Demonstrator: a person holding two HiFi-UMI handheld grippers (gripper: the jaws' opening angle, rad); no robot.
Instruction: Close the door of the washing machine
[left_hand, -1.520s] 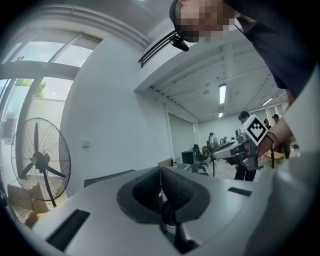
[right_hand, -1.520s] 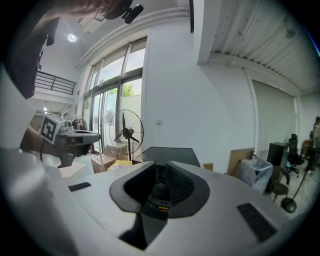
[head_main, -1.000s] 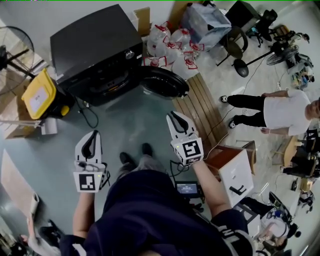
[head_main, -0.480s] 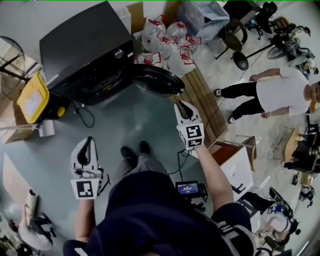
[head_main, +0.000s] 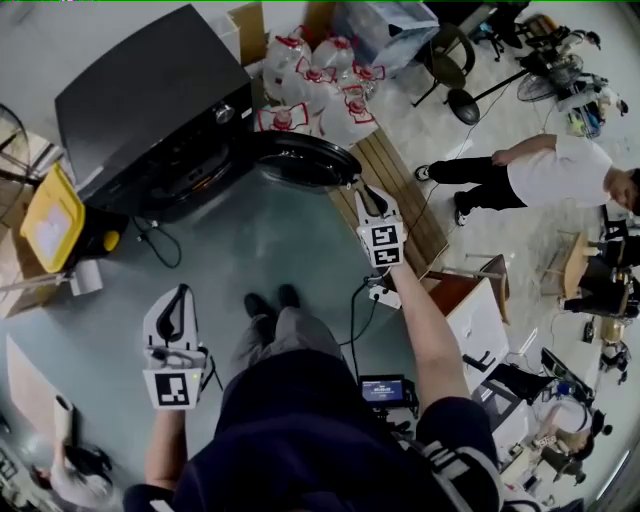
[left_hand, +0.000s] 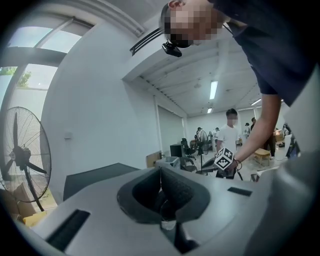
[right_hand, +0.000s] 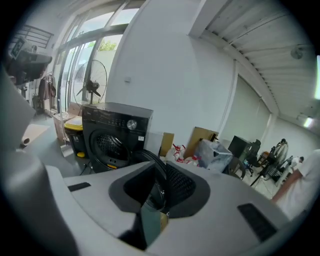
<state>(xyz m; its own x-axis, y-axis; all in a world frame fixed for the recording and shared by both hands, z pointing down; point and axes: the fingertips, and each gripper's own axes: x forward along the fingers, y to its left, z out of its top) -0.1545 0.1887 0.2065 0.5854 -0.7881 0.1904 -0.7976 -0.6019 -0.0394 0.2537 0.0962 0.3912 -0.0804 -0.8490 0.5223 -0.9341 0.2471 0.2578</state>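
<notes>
The right gripper (head_main: 362, 192), a grey two-jaw tool carrying a cube of square markers, is held out at arm's length and tilted downward toward the round, glossy black door (head_main: 305, 160) of the black front-loading washing machine (head_main: 150, 110); its jaws stand a little apart and are opening; nothing is pinched between them; the door's dark rim lines up with the gap just ahead of the tips, and whether the tips touch that rim I cannot tell. The door hangs swung wide open, out from the machine's front toward this gripper; the drum mouth lies uncovered beyond the tips and to their left. The left gripper (head_main: 181, 296), of the same make, is held low and close to the person's body, well apart from the machine; its jaws are pressed together with nothing in them. Ahead of it and to its left a yellow-lidded bin (head_main: 45, 215) stands beside the machine; beyond the right gripper, past the door, sits a cluster of clear plastic water jugs with red labels (head_main: 320, 90); a slatted wooden pallet (head_main: 415, 215) lies on the floor under and just right of that gripper; farther to its right stands a person in a white shirt and dark trousers (head_main: 545, 170).
</notes>
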